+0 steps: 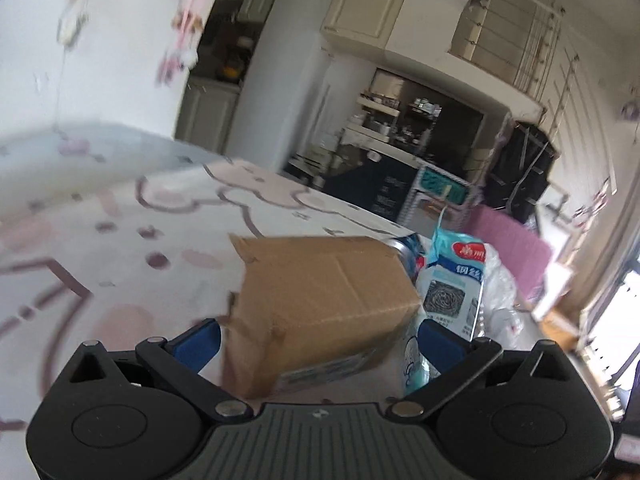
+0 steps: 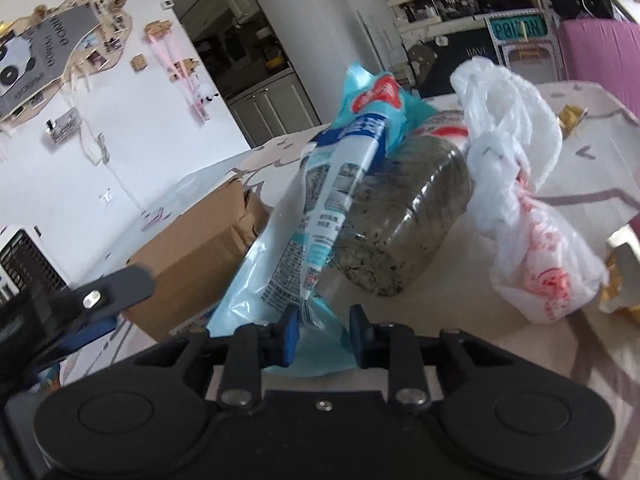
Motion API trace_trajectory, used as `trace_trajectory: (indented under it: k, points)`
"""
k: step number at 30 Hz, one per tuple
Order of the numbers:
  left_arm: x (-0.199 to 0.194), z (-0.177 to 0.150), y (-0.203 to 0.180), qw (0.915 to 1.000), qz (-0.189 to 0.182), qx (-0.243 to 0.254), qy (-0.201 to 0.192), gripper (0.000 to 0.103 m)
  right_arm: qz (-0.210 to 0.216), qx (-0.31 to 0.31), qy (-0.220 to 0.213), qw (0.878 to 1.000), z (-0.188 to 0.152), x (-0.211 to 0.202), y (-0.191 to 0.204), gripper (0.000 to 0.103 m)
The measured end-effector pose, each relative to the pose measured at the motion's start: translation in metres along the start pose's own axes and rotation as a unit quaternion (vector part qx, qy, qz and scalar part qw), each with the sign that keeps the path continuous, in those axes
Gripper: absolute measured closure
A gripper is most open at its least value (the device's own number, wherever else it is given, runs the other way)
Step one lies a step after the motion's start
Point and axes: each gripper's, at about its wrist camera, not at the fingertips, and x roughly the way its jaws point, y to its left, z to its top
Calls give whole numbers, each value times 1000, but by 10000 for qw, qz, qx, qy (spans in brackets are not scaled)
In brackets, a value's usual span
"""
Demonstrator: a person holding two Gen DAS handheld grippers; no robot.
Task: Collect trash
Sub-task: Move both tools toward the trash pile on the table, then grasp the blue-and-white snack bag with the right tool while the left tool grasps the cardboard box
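Observation:
A brown cardboard box (image 1: pixel 320 304) lies on the patterned table, between the wide-open jaws of my left gripper (image 1: pixel 320 340); it also shows in the right wrist view (image 2: pixel 192 256). My right gripper (image 2: pixel 323 332) is shut on the lower end of a light-blue plastic package (image 2: pixel 320 200) with printed text. The package leans on a clear plastic jar (image 2: pixel 404 216) lying on its side. A knotted white plastic bag (image 2: pixel 520 192) with red print sits to the right of the jar. The package also shows in the left wrist view (image 1: pixel 452 284).
The table (image 1: pixel 100 220) has a white cloth with pink cartoon outlines. Gold wrappers (image 2: pixel 620 272) lie at the right edge. My left gripper's finger (image 2: pixel 104 292) shows at the left of the right wrist view. A pink sofa (image 2: pixel 600 52) and kitchen shelves stand beyond.

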Motion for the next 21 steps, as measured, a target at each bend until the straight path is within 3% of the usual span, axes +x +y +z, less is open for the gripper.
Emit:
trace_trajectory:
  k: [4,8,11,14,18,21]
  points:
    - [-3,-7,-11,9979,-630,68,130,0,91,-248,30,9996,1,-23,-2,84]
    - [-7,-15,-33,9907,-1262,360,359,0,218,-533,144,9982,-4,-52,-6,86]
    - [-15,-20,-49,9854,-1444,787,428,0,320,-793,257,9960,-9,-77,-10,86]
    - [-27,-21,-54,9857,-1287,1036,321,0,458,-1111,443,9918,-15,-103,-16,86]
    - [-36,-16,-47,9908,-543,1239,-97,0,510,-1679,826,9810,-25,-134,-25,86]
    - [-28,-9,-33,9918,-88,1262,-203,0,399,-1975,1068,9737,-32,-149,-34,86]
